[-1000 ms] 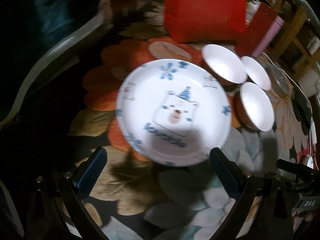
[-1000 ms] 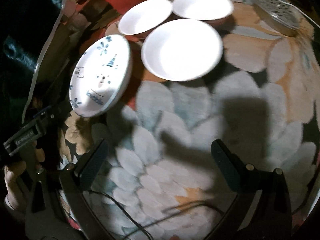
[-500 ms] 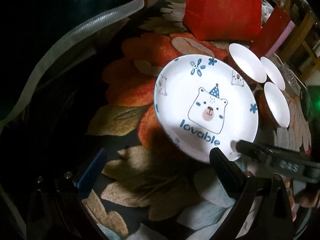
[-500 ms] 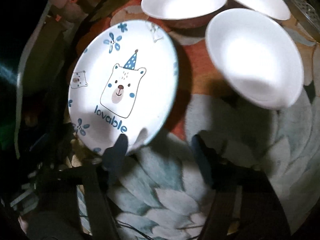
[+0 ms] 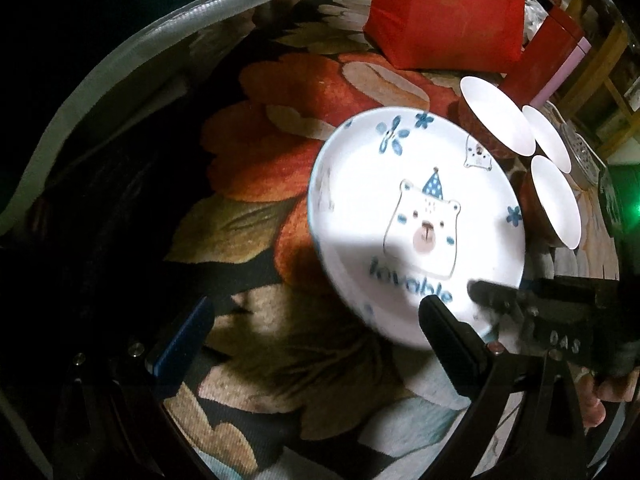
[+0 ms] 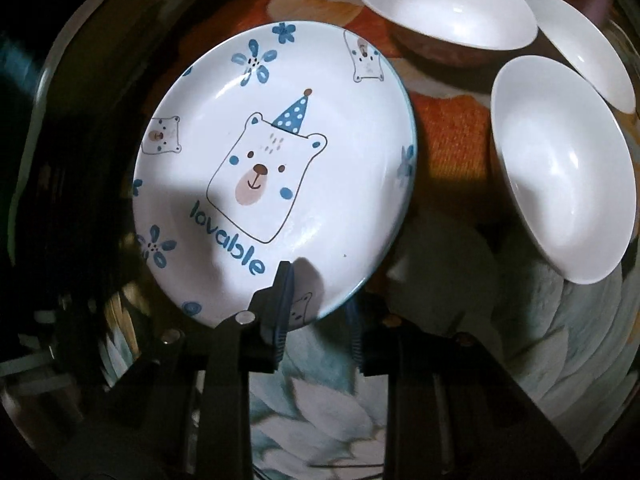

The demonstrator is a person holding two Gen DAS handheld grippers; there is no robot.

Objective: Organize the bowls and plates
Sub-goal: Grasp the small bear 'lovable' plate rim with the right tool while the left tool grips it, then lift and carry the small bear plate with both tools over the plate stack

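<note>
A white plate with a blue-hatted bear and the word "lovable" lies on the floral tablecloth. My right gripper straddles its near rim, one finger over the inside and the other outside the edge, and its jaws are closing on that rim. In the left wrist view the plate is blurred, and the right gripper reaches in from the right. My left gripper hangs open above the cloth beside the plate, holding nothing. Three white bowls stand to the plate's right.
A red bag and a red box stand behind the bowls. A metal dish lies past them. A clear plastic strip runs along the table's left edge, with darkness beyond. A hand holds the right gripper.
My right gripper swung left from the open cloth to the plate and narrowed its jaws over the near rim. The left wrist view shifted left, so the plate now sits right of centre.
</note>
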